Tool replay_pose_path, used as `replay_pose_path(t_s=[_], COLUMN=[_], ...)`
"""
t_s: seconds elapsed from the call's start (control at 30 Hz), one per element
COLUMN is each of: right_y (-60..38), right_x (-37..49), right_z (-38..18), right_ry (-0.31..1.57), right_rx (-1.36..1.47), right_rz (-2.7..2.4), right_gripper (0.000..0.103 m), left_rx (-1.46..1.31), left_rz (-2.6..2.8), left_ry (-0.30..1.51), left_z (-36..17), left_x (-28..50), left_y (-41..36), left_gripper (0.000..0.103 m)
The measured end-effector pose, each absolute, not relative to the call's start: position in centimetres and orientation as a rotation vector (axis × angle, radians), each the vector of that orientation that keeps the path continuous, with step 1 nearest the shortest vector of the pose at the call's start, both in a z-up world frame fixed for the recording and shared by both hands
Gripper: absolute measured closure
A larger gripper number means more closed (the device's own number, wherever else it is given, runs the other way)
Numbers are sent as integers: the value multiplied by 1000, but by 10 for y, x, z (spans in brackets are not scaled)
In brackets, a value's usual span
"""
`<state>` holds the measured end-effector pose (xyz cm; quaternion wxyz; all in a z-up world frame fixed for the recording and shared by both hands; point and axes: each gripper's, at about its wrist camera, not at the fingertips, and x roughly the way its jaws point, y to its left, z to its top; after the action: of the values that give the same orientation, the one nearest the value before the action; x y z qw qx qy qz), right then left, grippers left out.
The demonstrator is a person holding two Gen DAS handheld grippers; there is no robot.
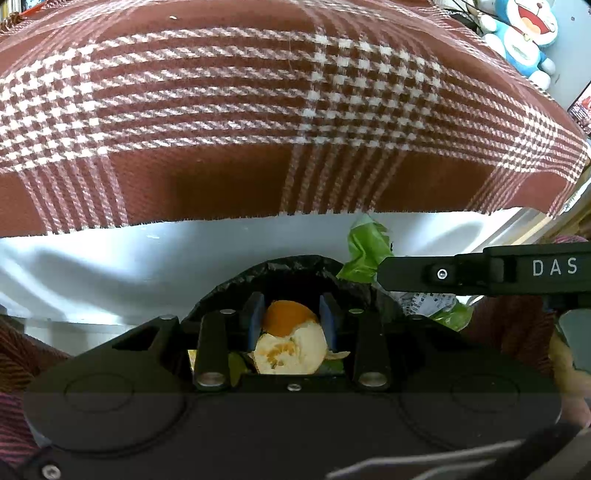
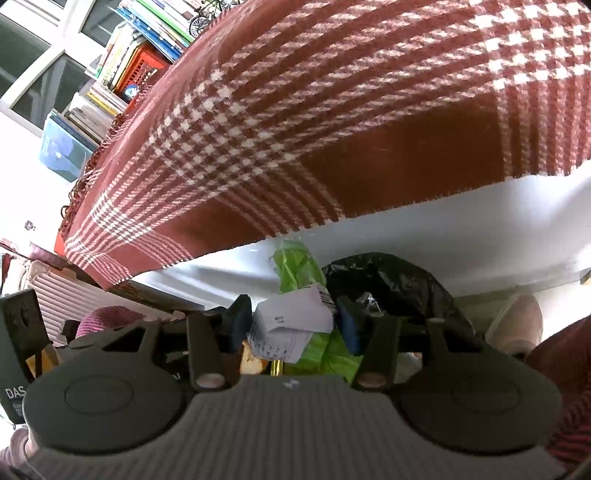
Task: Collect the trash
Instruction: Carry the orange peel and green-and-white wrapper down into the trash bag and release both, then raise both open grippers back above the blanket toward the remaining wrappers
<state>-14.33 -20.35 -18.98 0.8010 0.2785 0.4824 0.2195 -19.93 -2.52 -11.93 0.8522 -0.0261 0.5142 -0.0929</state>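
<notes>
A brown-and-white plaid cloth [image 1: 258,110] fills the upper frame of both views, its cut edge overhanging a white surface [image 1: 110,258]. A blue-and-white plush toy [image 1: 524,37] sits at the left view's upper right. Stacked books [image 2: 147,33], a red crate [image 2: 142,68] and a window [image 2: 37,66] occupy the right view's upper left; a ribbed white radiator [image 2: 66,295] stands lower left.

A peel [image 1: 291,339] sat between the jaws of the left gripper [image 1: 291,321], above a bag [image 1: 295,267]. A crumpled paper [image 2: 291,317] sat between the right gripper's [image 2: 291,321] jaws. Behind both, a cloth [image 1: 258,110] covered the tabletop [image 1: 110,258].
</notes>
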Motion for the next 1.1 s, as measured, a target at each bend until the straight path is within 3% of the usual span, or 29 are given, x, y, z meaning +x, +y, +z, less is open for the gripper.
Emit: replay_pose_path(t_s=[0.17, 0.57, 1.1], right_y=[-203, -202, -217], right_x=[-143, -143, -145], right_z=[-190, -187, -136], right_ry=[1033, 1025, 884], right_rx=[595, 587, 473], right_rz=[475, 473, 513], right_gripper=[34, 29, 26], left_rx=[-54, -47, -3], left_rz=[-197, -196, -216], left_ry=[1085, 1068, 952], left_z=[-121, -115, -66], left_x=[-199, -199, -198], left_y=[-26, -24, -17], left_gripper=[71, 71, 39])
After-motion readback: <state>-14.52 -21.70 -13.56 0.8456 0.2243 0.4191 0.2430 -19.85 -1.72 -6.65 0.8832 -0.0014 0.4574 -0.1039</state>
